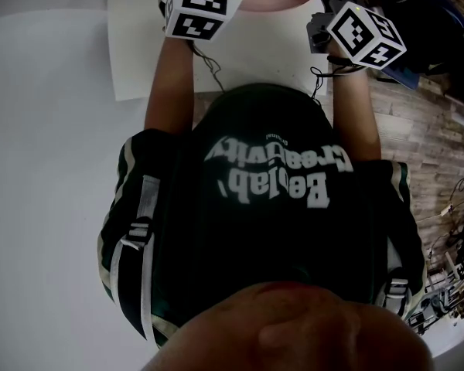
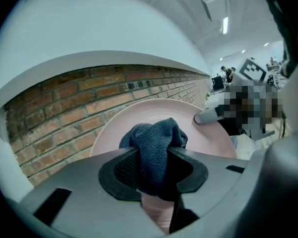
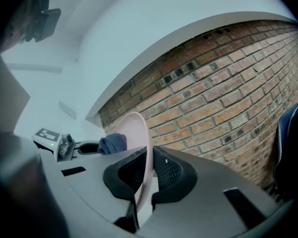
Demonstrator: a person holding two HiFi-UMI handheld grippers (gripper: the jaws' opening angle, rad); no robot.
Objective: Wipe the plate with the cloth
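In the left gripper view my left gripper [image 2: 154, 170] is shut on a bunched dark blue cloth [image 2: 156, 145]. The cloth rests against the face of a pale pink plate [image 2: 139, 115], which is held upright in the air. My right gripper [image 3: 148, 175] is shut on the plate's rim, so the plate [image 3: 141, 138] shows edge-on in the right gripper view. That view also shows the cloth [image 3: 113, 144] on the plate's left face. In the head view only the left marker cube [image 1: 197, 6] and the right marker cube [image 1: 366, 35] show; the plate and jaws are out of frame.
A red brick wall [image 2: 64, 113] stands behind the plate in both gripper views. In the head view a white sheet [image 1: 247, 52] lies on the pale table under the arms. Wood-look floor [image 1: 417, 130], dark blue objects and cables are to the right.
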